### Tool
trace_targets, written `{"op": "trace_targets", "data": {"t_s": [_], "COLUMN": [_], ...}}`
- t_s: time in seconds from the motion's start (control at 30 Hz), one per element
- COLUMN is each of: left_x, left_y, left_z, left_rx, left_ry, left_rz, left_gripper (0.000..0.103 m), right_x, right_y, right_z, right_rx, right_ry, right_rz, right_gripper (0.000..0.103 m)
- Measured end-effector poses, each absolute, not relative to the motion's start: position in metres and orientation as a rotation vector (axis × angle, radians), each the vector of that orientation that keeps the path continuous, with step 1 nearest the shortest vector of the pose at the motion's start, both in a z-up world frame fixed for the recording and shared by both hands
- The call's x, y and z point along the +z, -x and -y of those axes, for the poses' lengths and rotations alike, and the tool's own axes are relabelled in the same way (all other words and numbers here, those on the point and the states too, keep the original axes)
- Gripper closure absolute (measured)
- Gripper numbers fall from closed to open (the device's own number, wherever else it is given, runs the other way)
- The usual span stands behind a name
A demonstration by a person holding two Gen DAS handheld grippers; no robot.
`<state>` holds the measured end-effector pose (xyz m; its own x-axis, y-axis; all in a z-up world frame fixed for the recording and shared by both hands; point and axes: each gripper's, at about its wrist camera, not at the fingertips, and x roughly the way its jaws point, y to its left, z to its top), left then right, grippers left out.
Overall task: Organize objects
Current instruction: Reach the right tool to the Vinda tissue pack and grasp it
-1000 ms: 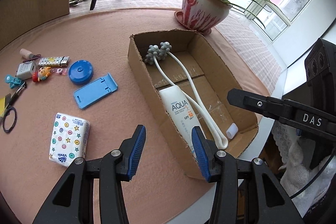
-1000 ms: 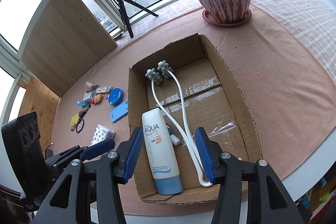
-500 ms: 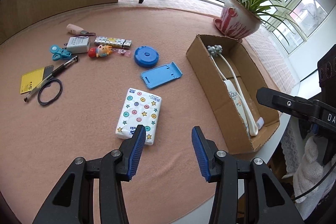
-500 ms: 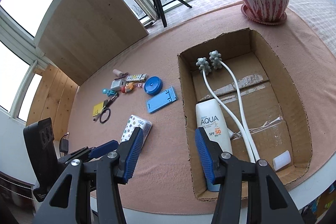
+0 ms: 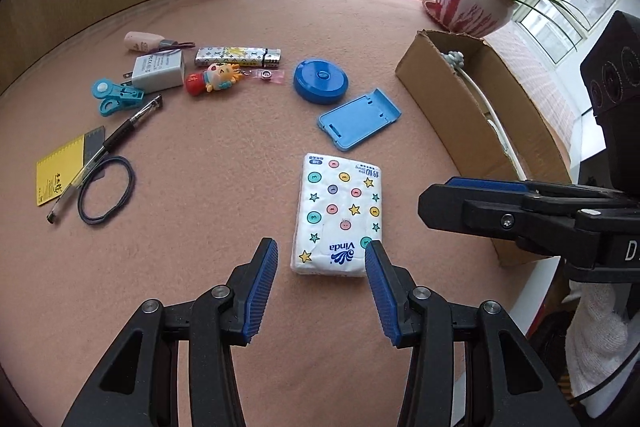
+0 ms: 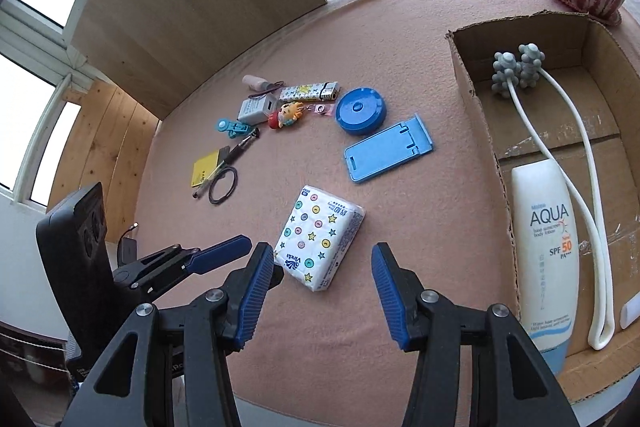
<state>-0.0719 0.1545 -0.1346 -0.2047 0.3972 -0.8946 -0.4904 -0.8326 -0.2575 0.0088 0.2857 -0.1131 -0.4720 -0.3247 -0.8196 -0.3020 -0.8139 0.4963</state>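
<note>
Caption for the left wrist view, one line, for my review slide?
Open left gripper poised over a Vinda tissue pack on the pink table cover, small items scattered beyond, cardboard box to the right.

A white tissue pack [image 5: 340, 213] dotted with coloured stars lies flat near the tabletop's front edge, beside the open cardboard box [image 5: 460, 115].

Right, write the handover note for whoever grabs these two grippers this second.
Left gripper: open, empty, its fingers either side of the near end of the tissue pack, not gripping.
Right gripper: open, empty, over the mat just right of the pack.
Done: sunscreen tube and white roller massager lie in the cardboard box.
Left: tissue pack, blue phone stand, round blue case, and the small items at far left are on the mat.
</note>
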Motion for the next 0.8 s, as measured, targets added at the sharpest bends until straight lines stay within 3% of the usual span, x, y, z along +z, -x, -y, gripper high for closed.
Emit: {"op": "trace_targets", "data": {"t_s": [0.17, 0.8], "left_x": [-0.147, -0.155], "left_y": [0.075, 0.071], "left_z": [-0.156, -0.167], "left_rx": [2.040, 1.990], "left_ry": [1.510, 1.501], "left_rz": [-0.063, -0.008], "left_gripper": [0.054, 0.054], "right_x": [-0.144, -0.166], "right_y": [0.010, 0.029], "right_z": [-0.278, -0.267], "right_rx": [-2.395, -2.352], "right_ry": [-1.701, -1.776], "right_rz": [1.014, 1.000], "right_gripper": [0.066, 0.074]}}
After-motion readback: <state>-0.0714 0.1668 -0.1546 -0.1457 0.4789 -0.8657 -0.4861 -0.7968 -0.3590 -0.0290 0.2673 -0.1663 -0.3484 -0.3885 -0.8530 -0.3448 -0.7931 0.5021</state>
